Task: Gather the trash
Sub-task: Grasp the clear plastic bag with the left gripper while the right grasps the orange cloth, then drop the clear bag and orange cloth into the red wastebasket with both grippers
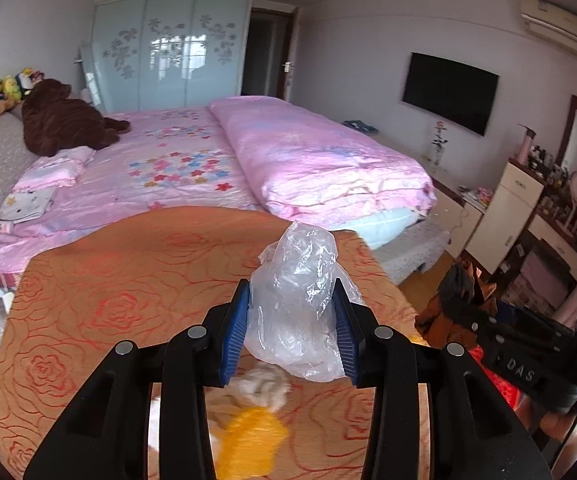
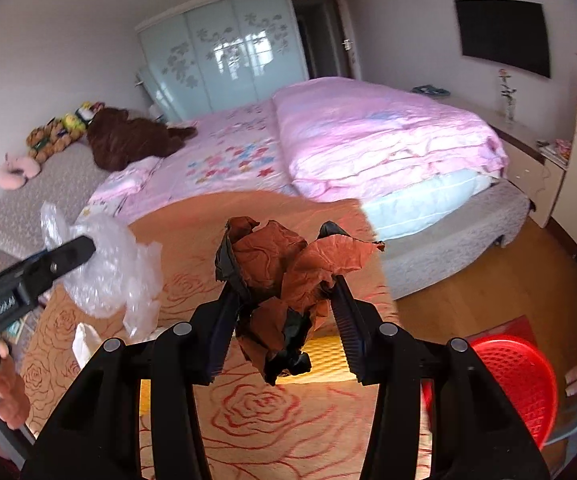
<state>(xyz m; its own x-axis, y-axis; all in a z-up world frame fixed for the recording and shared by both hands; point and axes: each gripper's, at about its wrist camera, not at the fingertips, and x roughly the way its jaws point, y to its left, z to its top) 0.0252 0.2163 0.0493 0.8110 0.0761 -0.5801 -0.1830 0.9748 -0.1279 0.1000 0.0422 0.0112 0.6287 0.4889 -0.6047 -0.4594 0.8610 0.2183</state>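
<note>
A bench (image 2: pixel 272 412) under an orange cloth with red rose outlines fills the foreground; off its right edge, low on the floor, stands a red mesh basket (image 2: pixel 516 376) — nearer the right hand, below and right of it. The right tool (image 2: pixel 284 300) grips a crumpled brown-and-black paper wad (image 2: pixel 284 276) that stands upright. The left tool (image 1: pixel 293 320) pinches a clear, crinkly plastic bag (image 1: pixel 296 292), soft and shapeless. Blurred yellow and pale scraps (image 1: pixel 254 428) lie on the cloth below.
</note>
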